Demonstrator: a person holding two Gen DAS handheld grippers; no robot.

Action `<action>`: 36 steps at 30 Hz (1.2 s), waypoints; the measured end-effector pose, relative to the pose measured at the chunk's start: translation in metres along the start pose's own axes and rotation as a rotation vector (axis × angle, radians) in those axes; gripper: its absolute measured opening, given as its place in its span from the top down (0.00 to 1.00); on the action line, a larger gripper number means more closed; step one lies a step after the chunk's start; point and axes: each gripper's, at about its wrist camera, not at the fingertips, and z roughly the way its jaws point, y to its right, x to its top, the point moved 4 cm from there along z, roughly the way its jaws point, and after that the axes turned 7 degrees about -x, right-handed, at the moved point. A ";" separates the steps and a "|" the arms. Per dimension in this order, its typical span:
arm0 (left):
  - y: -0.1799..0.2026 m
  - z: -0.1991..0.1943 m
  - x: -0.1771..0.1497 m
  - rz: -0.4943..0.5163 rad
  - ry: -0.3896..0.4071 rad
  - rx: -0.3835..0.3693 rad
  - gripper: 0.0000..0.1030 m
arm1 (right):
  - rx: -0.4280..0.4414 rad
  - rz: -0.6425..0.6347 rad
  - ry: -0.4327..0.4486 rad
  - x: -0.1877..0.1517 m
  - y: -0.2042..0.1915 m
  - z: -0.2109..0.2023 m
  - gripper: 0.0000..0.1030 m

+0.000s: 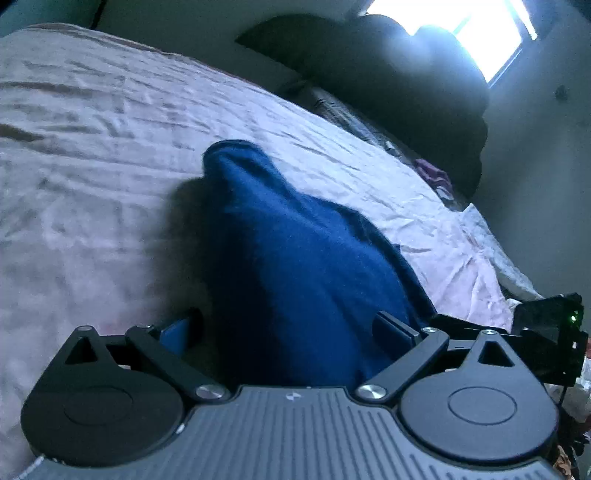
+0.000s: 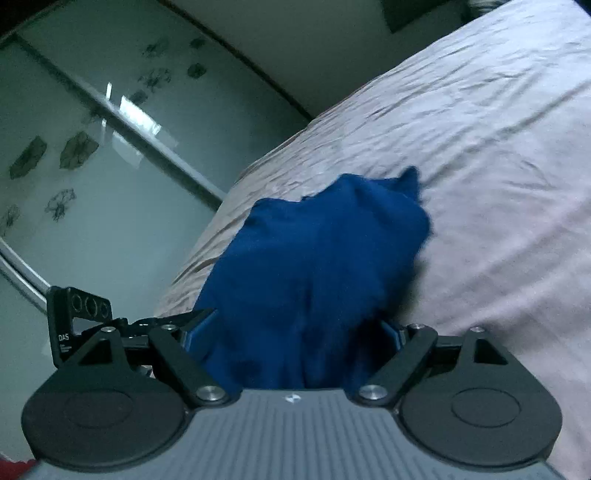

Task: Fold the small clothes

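Between the fingers of my left gripper (image 1: pixel 291 326) a bunched blue garment (image 1: pixel 295 258) fills the gap; the jaws stand wide apart, blue pads showing at either side, and I cannot tell whether they pinch the cloth or it merely lies between them. My right gripper (image 2: pixel 295 332) reads the same way: jaws spread wide, the blue garment (image 2: pixel 314 266) mounded between them and over the pads, grip uncertain.

Beyond the tools, the cloth lies heaped on the pale pink bedsheet (image 1: pixel 92 147), its far end lifting into a rounded fold in the left view and a small peak in the right. Past the bed edge I see a glass door with flower decals (image 2: pixel 74 147), and at the head of the bed dark pillows (image 1: pixel 388 74) under a bright window (image 1: pixel 461 26).

My worry is slippage: with jaws this wide, any lift may leave the fabric behind or drag only one layer, skewing the fold. The soft blur suggests motion, and the wrinkled sheet could get caught in the pads along with the garment.
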 end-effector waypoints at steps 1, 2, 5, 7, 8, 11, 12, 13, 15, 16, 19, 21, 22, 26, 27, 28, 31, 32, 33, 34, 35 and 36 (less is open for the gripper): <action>0.001 0.003 0.001 0.000 0.002 -0.008 0.04 | 0.001 -0.008 -0.008 0.003 -0.004 0.006 0.16; 0.001 0.005 0.003 -0.002 0.005 -0.014 0.04 | 0.003 -0.017 -0.013 0.004 -0.007 0.011 0.17; 0.008 0.011 0.002 0.029 0.009 0.011 0.11 | -0.001 -0.032 -0.010 0.008 -0.015 0.026 0.18; 0.011 0.012 0.001 0.066 0.012 0.056 0.20 | -0.024 -0.030 0.002 0.007 -0.016 0.027 0.32; 0.013 0.012 0.000 0.088 0.014 0.079 0.32 | -0.038 -0.024 0.005 0.006 -0.015 0.028 0.50; 0.013 0.010 -0.001 0.126 0.021 0.098 0.44 | -0.017 0.038 0.015 0.003 -0.003 0.027 0.68; 0.013 0.008 -0.002 0.125 0.026 0.099 0.47 | -0.006 0.054 0.022 0.002 0.000 0.026 0.68; 0.013 0.006 -0.001 0.125 0.032 0.098 0.56 | -0.004 0.062 0.031 0.002 0.000 0.024 0.69; 0.015 0.001 0.000 0.128 0.045 0.100 0.65 | -0.019 0.052 0.042 0.000 -0.005 0.023 0.70; 0.016 -0.001 0.000 0.136 0.050 0.106 0.69 | -0.032 0.036 0.051 0.000 -0.010 0.022 0.70; 0.024 -0.009 0.000 0.171 0.062 0.128 0.73 | -0.049 -0.019 0.080 0.003 -0.031 0.019 0.72; 0.027 -0.016 -0.001 0.197 0.076 0.146 0.74 | -0.061 -0.066 0.095 0.005 -0.046 0.017 0.72; 0.029 -0.020 -0.001 0.209 0.086 0.154 0.74 | -0.069 -0.092 0.100 0.007 -0.054 0.017 0.72; 0.033 -0.041 0.003 0.243 0.123 0.182 0.74 | -0.073 -0.148 0.117 0.011 -0.077 0.018 0.72; 0.032 -0.048 0.006 0.249 0.132 0.190 0.74 | -0.069 -0.154 0.119 0.012 -0.082 0.019 0.72; 0.033 -0.054 0.008 0.254 0.137 0.197 0.74 | -0.063 -0.159 0.122 0.013 -0.086 0.020 0.72; 0.033 -0.069 0.015 0.270 0.149 0.221 0.74 | -0.043 -0.162 0.129 0.016 -0.099 0.024 0.72; 0.034 -0.072 0.018 0.276 0.151 0.230 0.73 | -0.033 -0.161 0.129 0.017 -0.103 0.027 0.72; 0.033 -0.077 0.020 0.281 0.153 0.243 0.73 | -0.027 -0.162 0.130 0.018 -0.106 0.029 0.72; 0.033 -0.079 0.023 0.283 0.153 0.253 0.73 | -0.022 -0.164 0.131 0.019 -0.110 0.033 0.72; 0.031 -0.081 0.024 0.283 0.153 0.264 0.73 | -0.018 -0.167 0.130 0.020 -0.113 0.036 0.72; 0.029 -0.083 0.026 0.283 0.152 0.276 0.73 | -0.015 -0.171 0.127 0.021 -0.116 0.039 0.72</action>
